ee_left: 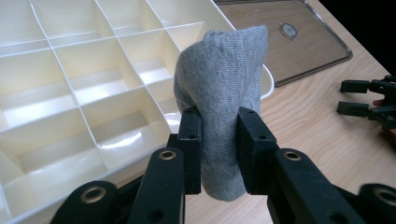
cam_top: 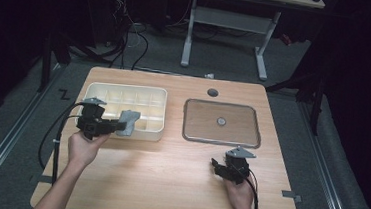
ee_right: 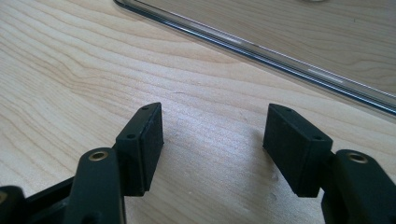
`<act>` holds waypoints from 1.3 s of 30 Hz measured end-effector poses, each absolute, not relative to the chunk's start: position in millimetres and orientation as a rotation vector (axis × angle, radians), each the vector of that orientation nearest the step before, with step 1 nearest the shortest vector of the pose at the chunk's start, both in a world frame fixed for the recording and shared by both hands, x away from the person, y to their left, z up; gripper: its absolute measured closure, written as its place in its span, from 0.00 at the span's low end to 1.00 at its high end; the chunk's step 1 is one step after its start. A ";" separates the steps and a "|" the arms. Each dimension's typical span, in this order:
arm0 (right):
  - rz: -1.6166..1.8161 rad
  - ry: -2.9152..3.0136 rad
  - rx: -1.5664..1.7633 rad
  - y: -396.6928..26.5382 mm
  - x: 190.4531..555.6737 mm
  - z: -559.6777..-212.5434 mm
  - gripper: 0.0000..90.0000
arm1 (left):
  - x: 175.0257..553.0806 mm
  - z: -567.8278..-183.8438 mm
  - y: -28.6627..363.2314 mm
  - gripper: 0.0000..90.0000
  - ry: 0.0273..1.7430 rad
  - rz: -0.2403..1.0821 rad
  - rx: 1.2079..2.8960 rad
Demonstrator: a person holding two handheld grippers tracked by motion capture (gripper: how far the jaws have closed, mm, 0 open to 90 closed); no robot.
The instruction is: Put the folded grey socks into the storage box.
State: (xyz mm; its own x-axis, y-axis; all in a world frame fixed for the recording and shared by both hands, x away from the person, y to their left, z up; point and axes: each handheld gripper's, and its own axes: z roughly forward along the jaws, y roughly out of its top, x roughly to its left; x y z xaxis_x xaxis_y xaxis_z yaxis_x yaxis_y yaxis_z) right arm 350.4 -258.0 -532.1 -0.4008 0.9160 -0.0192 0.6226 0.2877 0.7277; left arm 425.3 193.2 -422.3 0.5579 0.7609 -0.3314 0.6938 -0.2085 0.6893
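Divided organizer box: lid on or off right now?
Off. The cream organizer box sits open with empty compartments, and its clear lid lies flat on the table beside it.

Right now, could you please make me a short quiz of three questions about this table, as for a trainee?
1. True or false: the left gripper holds a grey sock.
2. The clear lid lies: A) on the box, B) flat on the table beside it, C) in the right gripper.
3. Are the jaws of the right gripper open or shut?

Key
1. True; its jaws press the sock from both sides.
2. B; it lies to the right of the cream divided box.
3. Open, with nothing between them, above the wooden table.
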 end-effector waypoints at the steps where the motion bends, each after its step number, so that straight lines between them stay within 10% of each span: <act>1: 0.902 2.126 1.377 -258.0 350.4 -532.1 0.42 | 427.6 -421.7 193.5 0.81 1.179 0.099 1.944; 39: 0.899 2.116 1.388 -258.2 350.3 -532.1 0.43 | 482.2 -453.1 194.6 0.81 1.343 0.023 2.009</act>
